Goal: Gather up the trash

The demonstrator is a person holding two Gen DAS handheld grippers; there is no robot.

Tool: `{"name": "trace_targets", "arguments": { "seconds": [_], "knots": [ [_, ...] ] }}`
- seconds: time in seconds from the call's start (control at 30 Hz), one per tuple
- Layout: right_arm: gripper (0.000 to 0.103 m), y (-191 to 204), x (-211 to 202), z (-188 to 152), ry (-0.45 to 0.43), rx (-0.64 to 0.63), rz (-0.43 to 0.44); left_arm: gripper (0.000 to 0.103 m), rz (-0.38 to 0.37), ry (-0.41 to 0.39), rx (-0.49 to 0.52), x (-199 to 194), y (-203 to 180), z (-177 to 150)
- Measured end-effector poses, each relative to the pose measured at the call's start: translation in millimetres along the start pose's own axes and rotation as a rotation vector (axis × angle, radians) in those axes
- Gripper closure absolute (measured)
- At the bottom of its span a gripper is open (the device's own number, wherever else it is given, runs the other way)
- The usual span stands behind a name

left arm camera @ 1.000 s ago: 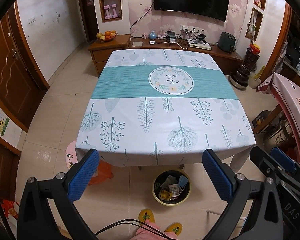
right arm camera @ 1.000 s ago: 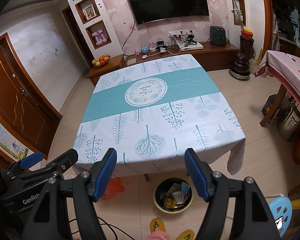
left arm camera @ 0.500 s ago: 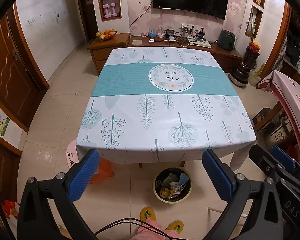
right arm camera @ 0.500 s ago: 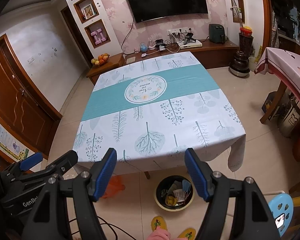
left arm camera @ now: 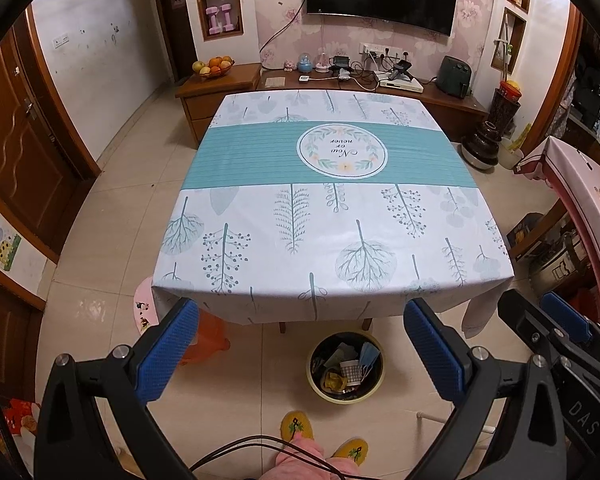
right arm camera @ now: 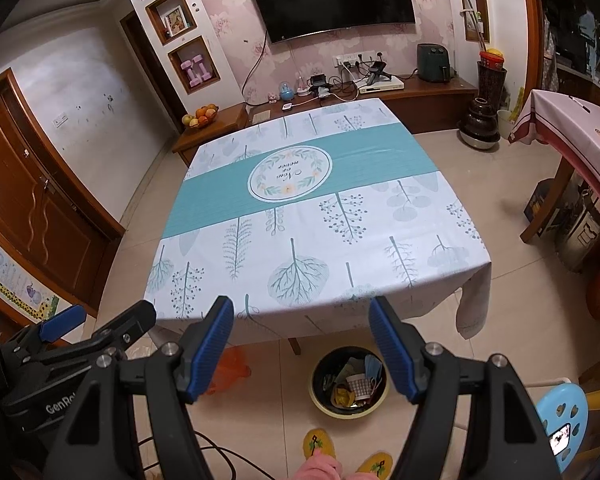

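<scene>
The legs of the desk are mostly hidden by its hanging cloth; only two short stubs are seen below the hem. The orange thing on the floor is partly covered by the left hand-held gripper, and what it is cannot be told. The pink stool is half hidden under the cloth. The trash in the bin is too small and too mixed to be told piece by piece; only a blue mask and a paper cup are made out. The yellow slippers are cut off by the bottom edge. The words on the round print are too small to be read surely.
</scene>
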State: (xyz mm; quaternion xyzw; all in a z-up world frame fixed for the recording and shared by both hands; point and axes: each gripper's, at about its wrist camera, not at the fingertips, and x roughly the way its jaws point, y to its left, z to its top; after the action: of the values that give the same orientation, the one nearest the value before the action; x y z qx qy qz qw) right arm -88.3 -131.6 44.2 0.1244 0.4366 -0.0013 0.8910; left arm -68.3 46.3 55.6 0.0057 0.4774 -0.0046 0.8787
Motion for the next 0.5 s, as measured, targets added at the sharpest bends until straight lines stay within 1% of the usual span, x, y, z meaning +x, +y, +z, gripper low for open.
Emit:
{"name": "trace_targets", "arguments": {
  "seconds": [0.13, 0.2, 0.3, 0.5],
  "knots": [
    [0.032, -1.1, 1.8, -1.4, 0.001, 0.001, 0.000, 0.002, 0.000, 0.005, 0.006, 1.2, 1.8, -1.2],
    [0.032, -0.7, 1.7, -7.7, 0.004, 0.002, 0.001, 0.002, 0.002, 0.007, 0.008, 1.1, 3.1, -3.7],
    [0.032, -0.8, 2.1, -5.3, 0.004, 0.003, 0.000, 0.002, 0.002, 0.012, 0.013, 2.4, 2.2, -1.1],
    [0.032, -4.2, 2.1, -18.7, 0.013, 0.012, 0.000, 0.002, 0.003, 0.013, 0.015, 2.5, 2.8, -3.1]
  ]
}}
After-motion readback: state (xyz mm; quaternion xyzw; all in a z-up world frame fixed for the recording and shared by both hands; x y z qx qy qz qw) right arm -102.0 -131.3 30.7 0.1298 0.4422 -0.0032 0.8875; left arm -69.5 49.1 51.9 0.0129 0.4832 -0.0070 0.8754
